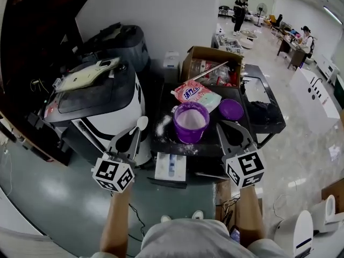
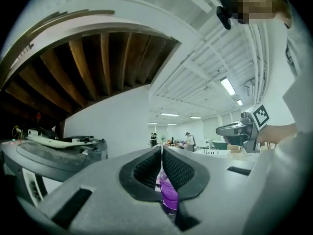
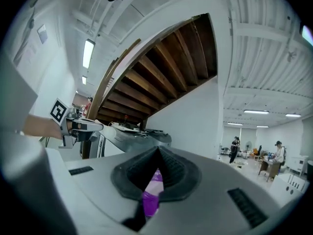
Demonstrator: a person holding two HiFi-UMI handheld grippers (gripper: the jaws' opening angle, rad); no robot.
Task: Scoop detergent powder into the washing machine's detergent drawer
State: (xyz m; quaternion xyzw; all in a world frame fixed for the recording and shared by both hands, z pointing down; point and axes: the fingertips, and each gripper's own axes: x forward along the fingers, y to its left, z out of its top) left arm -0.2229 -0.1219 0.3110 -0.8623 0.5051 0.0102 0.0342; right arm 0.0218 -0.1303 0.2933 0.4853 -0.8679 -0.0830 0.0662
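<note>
A white scoop (image 1: 142,123) is being gripped between the closed jaws of the left gripper (image 1: 134,136), just left of the open purple tub (image 1: 191,123) of powder on the dark surface (image 1: 212,141). The right gripper (image 1: 230,130) is being held shut on nothing, near the purple lid (image 1: 231,109). The detergent drawer (image 1: 171,166) is being shown pulled out at the front. The scooping is being judged barely begun. Any powder in scoop or drawer is not being made out.

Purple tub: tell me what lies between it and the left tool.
Head view: spilled white powder lies on the dark table between the purple tub and the left tool, which holds a white spoon.
</note>
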